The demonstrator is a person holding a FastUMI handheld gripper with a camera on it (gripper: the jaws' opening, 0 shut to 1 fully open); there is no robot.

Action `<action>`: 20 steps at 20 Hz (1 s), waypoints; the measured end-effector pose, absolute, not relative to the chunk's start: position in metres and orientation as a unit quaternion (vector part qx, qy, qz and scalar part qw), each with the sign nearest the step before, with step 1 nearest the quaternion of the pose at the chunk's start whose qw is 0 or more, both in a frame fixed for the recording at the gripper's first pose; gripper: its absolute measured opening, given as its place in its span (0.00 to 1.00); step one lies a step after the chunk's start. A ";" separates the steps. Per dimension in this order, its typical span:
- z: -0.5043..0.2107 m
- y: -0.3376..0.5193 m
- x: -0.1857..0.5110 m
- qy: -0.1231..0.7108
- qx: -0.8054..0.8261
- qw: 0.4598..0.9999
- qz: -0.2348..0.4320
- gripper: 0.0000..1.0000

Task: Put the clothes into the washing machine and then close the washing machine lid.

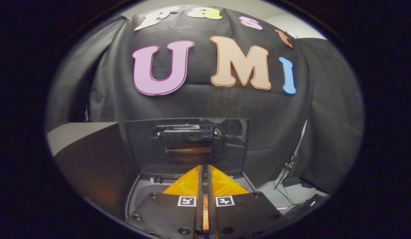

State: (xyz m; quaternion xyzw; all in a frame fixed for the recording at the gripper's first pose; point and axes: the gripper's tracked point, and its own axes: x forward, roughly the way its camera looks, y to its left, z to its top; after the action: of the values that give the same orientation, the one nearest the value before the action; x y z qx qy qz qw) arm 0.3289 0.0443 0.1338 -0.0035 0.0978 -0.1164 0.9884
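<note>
Tool (204,167) with its two fingers pressed together, only a thin dark seam between them; nothing is visibly held between the tips. The fingers point toward 12 o'clock, over the open top of the washing machine (144,194), whose grey rim curves at 9 o'clock of the fingers. The washing machine lid (187,142) stands raised and upright just beyond the fingertips, at 12 o'clock; its dark glossy panel mirrors the tool. Whether clothes lie in the tub cannot be told, since the tool's body covers the opening. A dark bench (89,156) adjoins the machine at 9 o'clock. Loose cables (285,179) lie on the floor at 3 o'clock, beside the machine.
</note>
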 end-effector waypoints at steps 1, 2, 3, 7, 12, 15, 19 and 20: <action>0.139 0.044 0.333 0.094 -0.005 0.989 -0.116 0.07; 0.146 0.045 0.338 0.089 -0.009 0.989 -0.117 0.07; 0.154 0.045 0.342 0.083 -0.013 0.989 -0.118 0.07; 0.188 0.059 0.366 0.061 -0.025 0.993 -0.101 0.31; 0.220 0.072 0.409 0.038 -0.041 0.994 -0.090 0.43; 0.222 0.078 0.439 0.040 -0.038 0.995 -0.085 0.55; 0.215 0.080 0.473 0.047 -0.016 0.995 -0.085 0.70; 0.212 0.080 0.480 0.049 -0.012 0.995 -0.087 0.74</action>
State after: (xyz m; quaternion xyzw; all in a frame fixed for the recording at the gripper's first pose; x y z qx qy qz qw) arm 0.4803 0.0803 0.2122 -0.0125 0.0485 -0.0868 0.9950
